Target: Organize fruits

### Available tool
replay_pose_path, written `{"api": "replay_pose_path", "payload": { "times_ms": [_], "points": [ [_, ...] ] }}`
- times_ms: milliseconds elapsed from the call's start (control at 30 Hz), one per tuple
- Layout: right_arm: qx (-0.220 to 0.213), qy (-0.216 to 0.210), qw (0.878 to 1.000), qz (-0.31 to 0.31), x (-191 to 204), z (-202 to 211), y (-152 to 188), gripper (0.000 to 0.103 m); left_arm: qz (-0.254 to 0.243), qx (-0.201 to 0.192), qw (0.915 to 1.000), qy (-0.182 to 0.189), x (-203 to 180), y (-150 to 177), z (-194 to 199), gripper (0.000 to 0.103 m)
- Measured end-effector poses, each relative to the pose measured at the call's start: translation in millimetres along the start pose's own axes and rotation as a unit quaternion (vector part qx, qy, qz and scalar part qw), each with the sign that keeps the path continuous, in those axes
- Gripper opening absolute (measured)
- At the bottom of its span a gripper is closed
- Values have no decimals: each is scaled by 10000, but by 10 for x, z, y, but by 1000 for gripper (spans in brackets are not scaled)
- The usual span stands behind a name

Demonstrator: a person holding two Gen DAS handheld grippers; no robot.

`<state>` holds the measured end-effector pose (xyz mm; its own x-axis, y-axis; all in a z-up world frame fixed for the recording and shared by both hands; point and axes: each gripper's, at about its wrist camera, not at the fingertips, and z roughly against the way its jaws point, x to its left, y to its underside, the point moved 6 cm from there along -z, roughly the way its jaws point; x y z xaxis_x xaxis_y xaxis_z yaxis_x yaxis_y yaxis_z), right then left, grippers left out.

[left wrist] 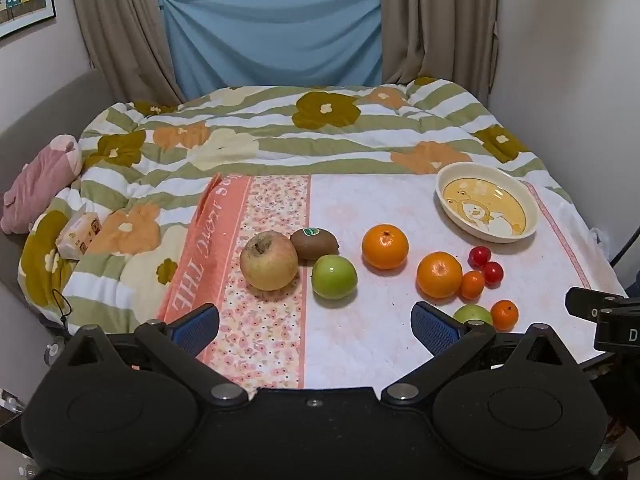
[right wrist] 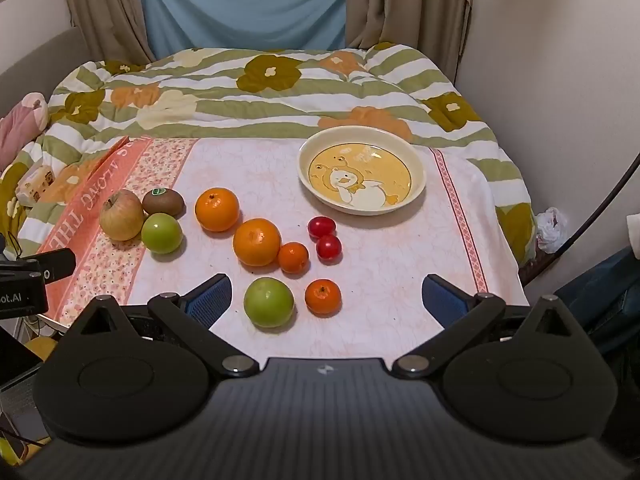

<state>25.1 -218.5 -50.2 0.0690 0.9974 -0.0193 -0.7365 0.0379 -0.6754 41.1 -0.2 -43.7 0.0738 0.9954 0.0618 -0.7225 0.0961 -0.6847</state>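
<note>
Fruits lie on a pink cloth on the table: a yellowish apple (left wrist: 269, 261), a kiwi (left wrist: 314, 243), a green apple (left wrist: 334, 277), two big oranges (left wrist: 385, 246) (left wrist: 439, 274), two small tangerines (right wrist: 293, 257) (right wrist: 323, 296), two red cherry tomatoes (right wrist: 321, 227) (right wrist: 329, 247) and a second green apple (right wrist: 269, 302). An empty duck-print plate (right wrist: 416, 184) stands at the back right. My left gripper (left wrist: 315, 326) is open and empty, near the front edge. My right gripper (right wrist: 328, 298) is open and empty, its fingers either side of the near green apple and tangerine.
A flowered quilt (left wrist: 280, 128) covers the bed behind the table. A tissue pack (left wrist: 78, 232) and a pink plush (left wrist: 40, 184) lie at the left. A wall stands close on the right. The other gripper's body (left wrist: 608, 320) shows at the right edge.
</note>
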Motion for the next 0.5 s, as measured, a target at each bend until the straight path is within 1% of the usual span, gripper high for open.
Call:
{"api": "replay_pose_path", "payload": {
  "times_ms": [33, 267, 300, 500],
  "points": [
    [-12, -7, 10000, -5, -4, 1, 0, 103, -16, -3, 10000, -57, 2, -1, 0, 103],
    [-22, 0, 10000, 13, -10, 11, 1, 103, 19, 31, 10000, 9, -23, -5, -9, 103],
    [-24, 2, 10000, 12, -7, 13, 2, 103, 17, 32, 10000, -9, 23, 1, -26, 103],
    [10, -34, 10000, -31, -7, 7, 19, 103, 31, -12, 10000, -51, -38, 8, -26, 103]
  ]
}}
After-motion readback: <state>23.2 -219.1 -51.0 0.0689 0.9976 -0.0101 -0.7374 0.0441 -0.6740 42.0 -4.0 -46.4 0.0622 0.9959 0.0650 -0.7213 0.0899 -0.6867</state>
